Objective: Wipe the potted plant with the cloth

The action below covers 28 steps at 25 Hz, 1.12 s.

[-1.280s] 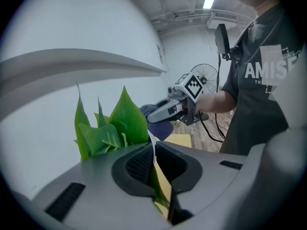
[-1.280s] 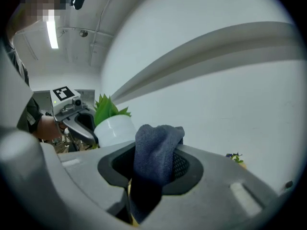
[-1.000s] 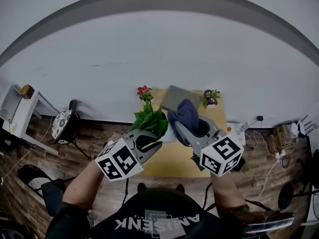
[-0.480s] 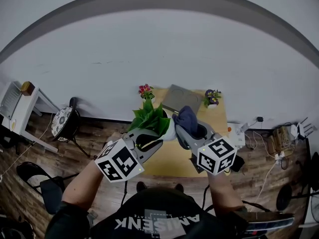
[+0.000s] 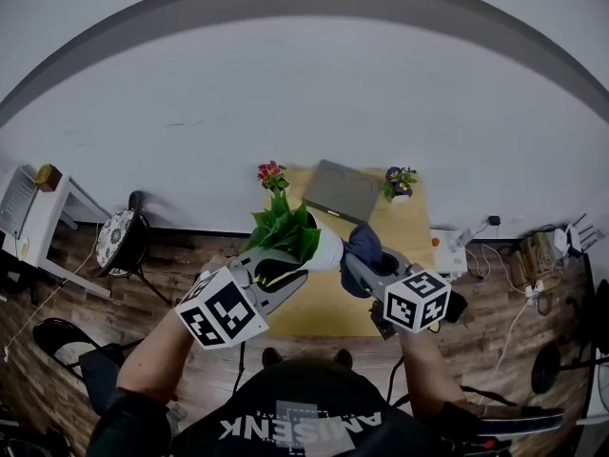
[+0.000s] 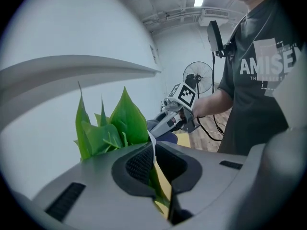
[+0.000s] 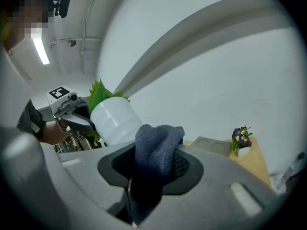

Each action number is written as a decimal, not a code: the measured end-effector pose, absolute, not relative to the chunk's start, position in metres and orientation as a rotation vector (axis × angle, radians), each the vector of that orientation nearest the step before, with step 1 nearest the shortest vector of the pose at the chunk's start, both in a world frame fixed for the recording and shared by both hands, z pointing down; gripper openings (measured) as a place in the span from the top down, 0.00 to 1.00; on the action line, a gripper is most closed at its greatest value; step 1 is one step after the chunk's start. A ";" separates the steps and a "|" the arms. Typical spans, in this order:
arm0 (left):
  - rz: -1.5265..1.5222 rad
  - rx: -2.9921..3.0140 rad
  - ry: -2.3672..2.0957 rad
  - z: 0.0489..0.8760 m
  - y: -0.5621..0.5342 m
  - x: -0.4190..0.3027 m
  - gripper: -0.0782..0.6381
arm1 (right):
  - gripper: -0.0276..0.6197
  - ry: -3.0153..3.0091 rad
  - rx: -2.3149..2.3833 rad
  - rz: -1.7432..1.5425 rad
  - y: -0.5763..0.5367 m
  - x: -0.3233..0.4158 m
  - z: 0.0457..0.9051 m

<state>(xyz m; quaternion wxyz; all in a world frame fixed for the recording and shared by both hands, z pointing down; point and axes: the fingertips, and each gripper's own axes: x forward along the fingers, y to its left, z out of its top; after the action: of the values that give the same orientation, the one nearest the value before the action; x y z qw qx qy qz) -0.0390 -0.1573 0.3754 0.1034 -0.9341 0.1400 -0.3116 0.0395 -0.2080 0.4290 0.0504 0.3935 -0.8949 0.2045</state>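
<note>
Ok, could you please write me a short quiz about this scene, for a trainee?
1. What does the right gripper hold? A: cloth; B: sponge; C: brush.
2. True or false: the left gripper holds the white pot off the table.
3. How many small flowering plants stand on the table?
Key: 1 A; 2 true; 3 two.
</note>
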 end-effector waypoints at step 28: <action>-0.918 -2.572 0.300 0.375 -0.141 -0.036 0.86 | 0.76 -3.003 0.992 0.398 -0.216 0.005 0.327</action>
<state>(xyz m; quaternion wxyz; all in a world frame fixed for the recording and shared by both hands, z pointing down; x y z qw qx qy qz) -0.0356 -0.1412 0.3753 0.1959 -0.9180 0.1070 -0.3278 0.0048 -0.2162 0.3267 -0.0229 0.3110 -0.9419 0.1248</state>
